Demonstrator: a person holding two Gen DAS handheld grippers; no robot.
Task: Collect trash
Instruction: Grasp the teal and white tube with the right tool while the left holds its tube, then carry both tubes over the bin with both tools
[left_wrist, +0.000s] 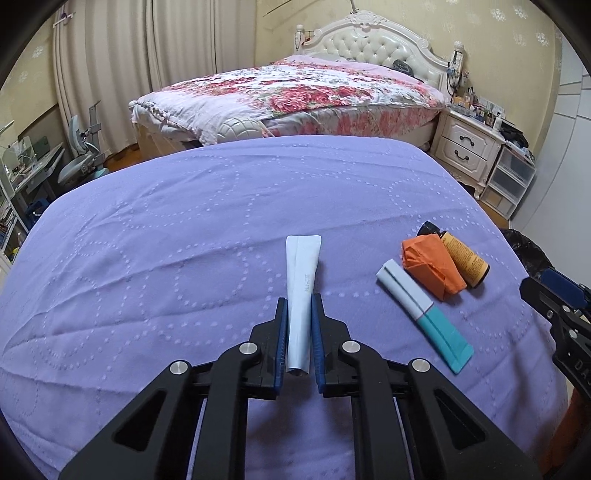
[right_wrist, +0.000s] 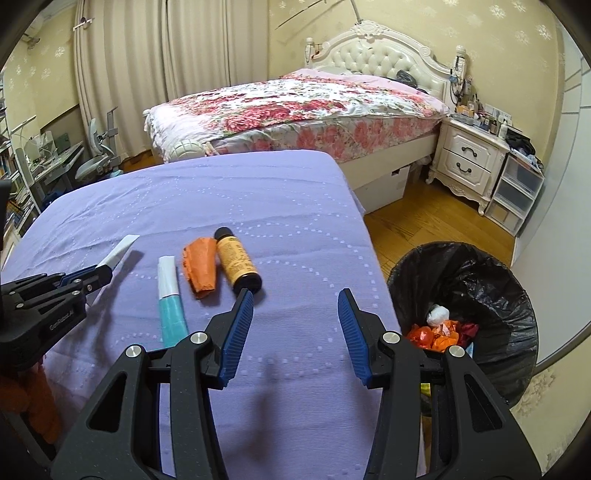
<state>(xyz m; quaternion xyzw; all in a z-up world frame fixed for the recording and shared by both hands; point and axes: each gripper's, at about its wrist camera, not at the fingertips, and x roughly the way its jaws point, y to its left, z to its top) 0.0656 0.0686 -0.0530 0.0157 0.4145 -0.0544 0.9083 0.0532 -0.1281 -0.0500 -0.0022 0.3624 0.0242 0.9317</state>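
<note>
The left gripper (left_wrist: 299, 299) is sitting over the middle of the purple cloth (left_wrist: 184, 229), its blue pads (left_wrist: 281, 332) closing narrow on a pale blue tube (left_wrist: 301, 288). The tube is sticking out forward past the fingertips, its flat crimped end pointing toward the far edge of the cloth. In the right wrist view the tube (right_wrist: 120, 251) is showing above the cloth (right_wrist: 258, 192) and casting a shadow beside itself, so it is being held clear of the surface there.

Further right, three more pieces of trash are lying together near the right edge of the cloth. A white and teal tube (left_wrist: 424, 308) is lying at a slant, its teal end toward the near edge. Just beside it, an orange wrapper (left_wrist: 432, 267) is lying crumpled, and a yellow bottle (left_wrist: 463, 260) with a black cap is lying on its side, touching the wrapper.

The right gripper (right_wrist: 295, 302) is hovering over the near right part of the cloth with its jaws standing wide and nothing between them. Its left pad (right_wrist: 238, 325) is showing just in front of the bottle (right_wrist: 236, 262).

Off the right edge of the cloth, a bin (right_wrist: 480, 266) with a black liner is standing on the wooden floor (right_wrist: 424, 221), with red, orange and white trash (right_wrist: 439, 332) lying at its bottom.
</note>
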